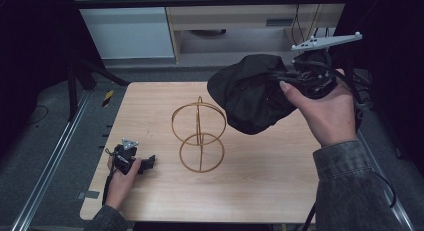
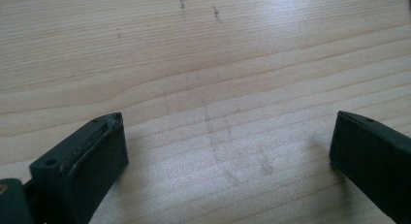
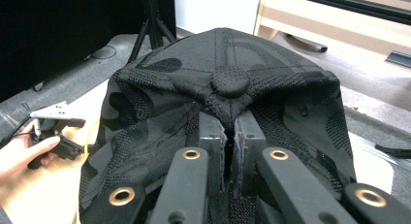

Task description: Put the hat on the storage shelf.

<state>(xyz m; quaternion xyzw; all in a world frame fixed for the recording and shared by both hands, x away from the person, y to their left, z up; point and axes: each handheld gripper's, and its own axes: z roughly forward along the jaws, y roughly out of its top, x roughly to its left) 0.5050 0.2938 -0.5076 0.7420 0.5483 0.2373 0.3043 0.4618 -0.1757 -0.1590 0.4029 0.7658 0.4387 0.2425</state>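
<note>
— Pale wooden table (image 1: pixel 260 191), dark room; what's over it, seen from above?
— Right gripper (image 1: pixel 300 76) holds a black fabric cap (image 1: pixel 250 93) above a gold wire stand (image 1: pixel 199 138).

— Left gripper (image 2: pixel 228 146)?
— Spread, on bare wood.

— Right gripper's view?
— Jaws pinching the cap's crown.

No readable text, label, brand, number or sign appears anywhere; the black cap (image 3: pixel 223 112) and the wooden table (image 1: pixel 260 191) carry no lettering.
</note>
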